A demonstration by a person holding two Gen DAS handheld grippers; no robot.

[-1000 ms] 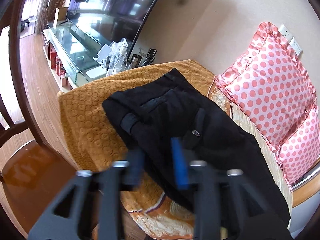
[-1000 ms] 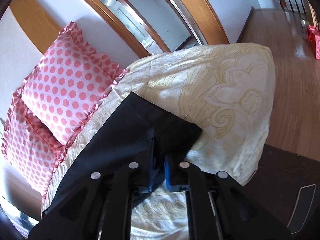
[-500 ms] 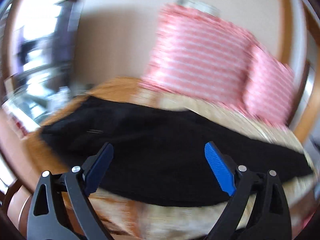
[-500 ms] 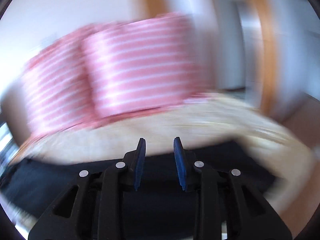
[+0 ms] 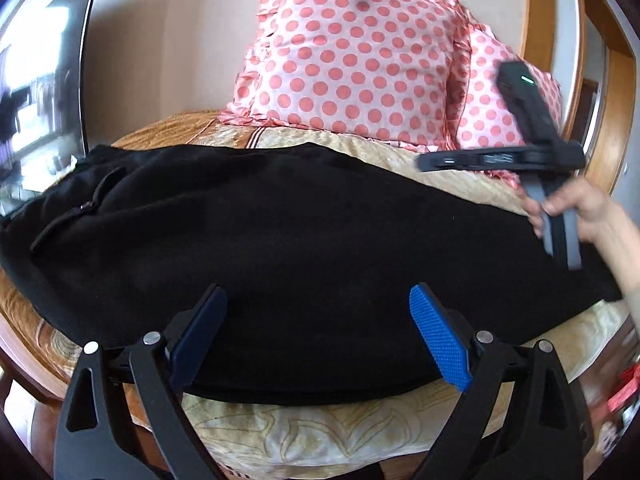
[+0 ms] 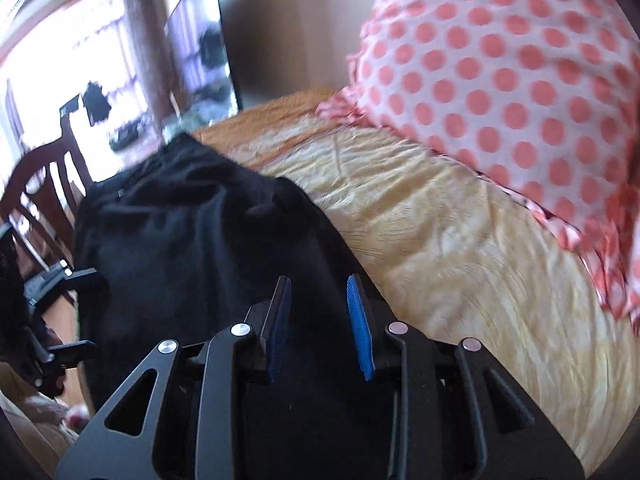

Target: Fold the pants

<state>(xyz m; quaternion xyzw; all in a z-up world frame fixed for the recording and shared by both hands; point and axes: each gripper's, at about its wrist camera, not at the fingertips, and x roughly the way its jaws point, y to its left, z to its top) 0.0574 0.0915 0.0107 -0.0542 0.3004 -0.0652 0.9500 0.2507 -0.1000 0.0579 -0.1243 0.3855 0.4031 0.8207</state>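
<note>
left wrist | black pants [image 5: 304,240] lie flat lengthwise | left gripper [image 5: 320,344] agape | right gripper [image 6: 320,320] parted

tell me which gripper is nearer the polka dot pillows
Right. The right gripper sits at the far end of the black pants, just below the pillows; the left gripper hangs at the pants' near edge, farther away.

The pants [image 5: 304,248] are plain black. Beneath them the bedspread [image 6: 460,248] is pale yellow-gold with a swirling leaf pattern, turning to an orange-brown ring-textured cover [image 5: 160,132] at one end. The pillows [image 5: 352,52] are light pink with coral-red polka dots and ruffled edges. Each tool [image 5: 320,340] is black with blue ribbed pads [image 5: 440,340].
</note>
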